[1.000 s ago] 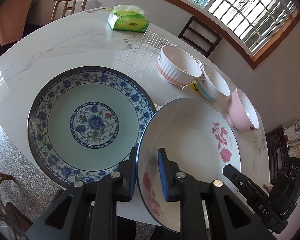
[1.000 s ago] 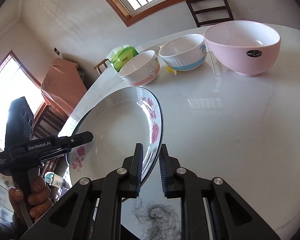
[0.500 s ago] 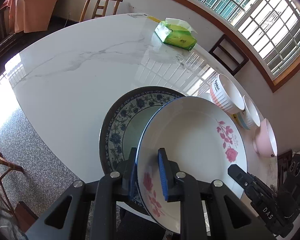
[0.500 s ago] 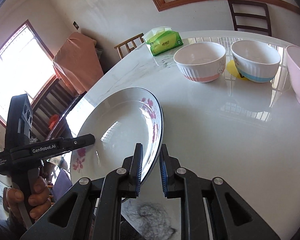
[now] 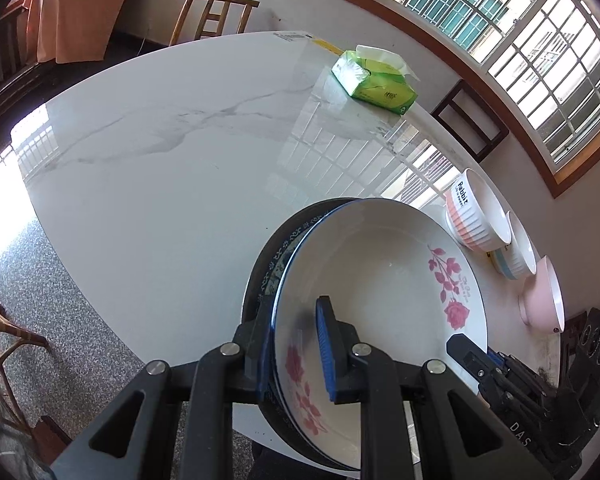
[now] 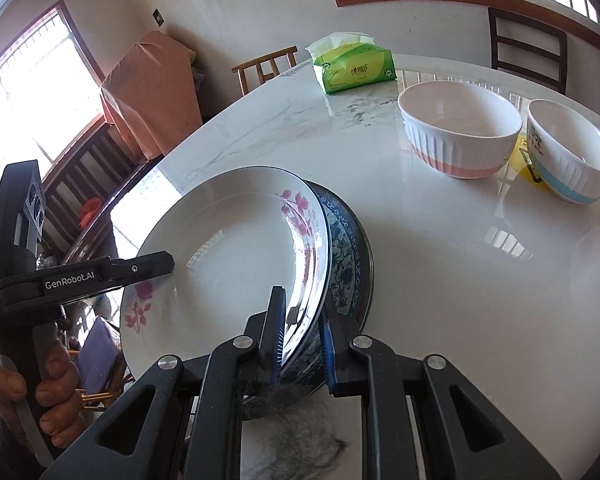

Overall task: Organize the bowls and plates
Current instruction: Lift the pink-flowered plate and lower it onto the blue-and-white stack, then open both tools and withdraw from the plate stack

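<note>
My left gripper (image 5: 294,346) is clamped on the near rim of the white ceramic plate with pink rose prints (image 5: 380,280), one blue pad inside the dish and the other beneath the rim. My right gripper (image 6: 300,332) pinches the opposite rim of the same plate, jaws nearly together. The plate sits tilted over the round blue-and-white floral porcelain plate (image 6: 346,248), whose edge peeks out just beyond and right of my right fingers. I cannot tell whether the two plates touch. Ahead and right of the right gripper stand the white ribbed bowl with an orange band (image 6: 458,132) and the white bowl with a light-blue band (image 6: 572,152). From the left gripper, the pink bowl (image 5: 542,294) lies far right. The green tissue pack (image 5: 374,82) rests farther ahead on the white marble table (image 5: 160,160).
</note>
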A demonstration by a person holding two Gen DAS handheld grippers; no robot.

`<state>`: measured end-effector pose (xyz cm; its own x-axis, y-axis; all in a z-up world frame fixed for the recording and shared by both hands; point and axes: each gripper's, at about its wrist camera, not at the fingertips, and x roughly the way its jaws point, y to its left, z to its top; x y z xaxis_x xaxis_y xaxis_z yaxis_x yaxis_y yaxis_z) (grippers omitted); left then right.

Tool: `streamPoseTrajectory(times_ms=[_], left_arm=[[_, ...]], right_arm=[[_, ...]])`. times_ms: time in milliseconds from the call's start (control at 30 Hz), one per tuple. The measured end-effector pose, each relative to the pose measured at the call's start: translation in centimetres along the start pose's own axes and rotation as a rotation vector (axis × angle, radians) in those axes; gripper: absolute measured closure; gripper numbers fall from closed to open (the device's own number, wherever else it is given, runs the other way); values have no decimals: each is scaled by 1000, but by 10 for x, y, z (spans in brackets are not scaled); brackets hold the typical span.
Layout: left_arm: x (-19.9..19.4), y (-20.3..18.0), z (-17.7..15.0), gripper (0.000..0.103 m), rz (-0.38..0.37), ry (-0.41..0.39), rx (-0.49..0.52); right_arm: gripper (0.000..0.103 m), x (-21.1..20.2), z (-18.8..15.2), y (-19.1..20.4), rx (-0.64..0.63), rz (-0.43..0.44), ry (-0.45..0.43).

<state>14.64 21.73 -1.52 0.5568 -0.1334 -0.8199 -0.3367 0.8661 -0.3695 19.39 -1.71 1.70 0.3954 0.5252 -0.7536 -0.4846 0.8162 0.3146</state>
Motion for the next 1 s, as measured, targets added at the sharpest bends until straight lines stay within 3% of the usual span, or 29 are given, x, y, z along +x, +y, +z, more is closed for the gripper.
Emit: streamPoseTrajectory(times_ms=[667, 1000], left_arm=[[1, 0, -1, 83, -8, -21, 18], [-2, 0, -2, 82, 8, -38, 25]], right_arm=[[81, 6, -4, 14, -83, -80, -21], [61, 5, -12, 38, -264, -241, -74]])
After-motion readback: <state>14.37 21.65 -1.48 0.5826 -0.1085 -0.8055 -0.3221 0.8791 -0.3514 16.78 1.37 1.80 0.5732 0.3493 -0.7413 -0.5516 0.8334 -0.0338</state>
